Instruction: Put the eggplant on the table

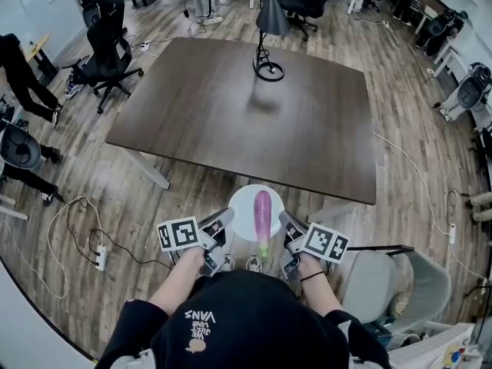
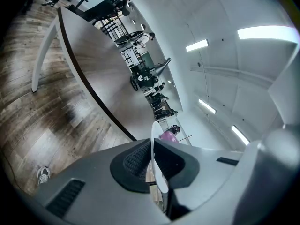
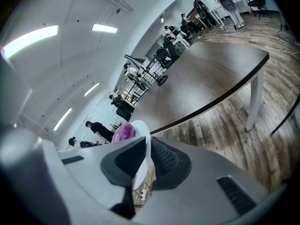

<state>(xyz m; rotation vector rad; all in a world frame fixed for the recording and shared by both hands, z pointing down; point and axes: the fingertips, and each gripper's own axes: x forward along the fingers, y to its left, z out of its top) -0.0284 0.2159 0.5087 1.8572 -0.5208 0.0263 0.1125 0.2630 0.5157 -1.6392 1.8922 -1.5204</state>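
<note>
A purple eggplant (image 1: 263,214) with a green stem lies on a white plate (image 1: 242,210), which hangs in the air in front of the dark brown table (image 1: 231,114). My left gripper (image 1: 221,223) is shut on the plate's left rim and my right gripper (image 1: 288,225) is shut on its right rim. In the left gripper view the plate's edge (image 2: 154,144) runs between the black pads, with the eggplant (image 2: 168,136) just behind. The right gripper view shows the plate's rim (image 3: 143,144) pinched the same way and the eggplant (image 3: 123,132) on it.
A black desk lamp (image 1: 269,29) stands at the table's far side. Office chairs (image 1: 108,44) stand at the left, a grey chair (image 1: 384,283) at my right. Cables and a power strip (image 1: 100,256) lie on the wooden floor. People sit at desks beyond.
</note>
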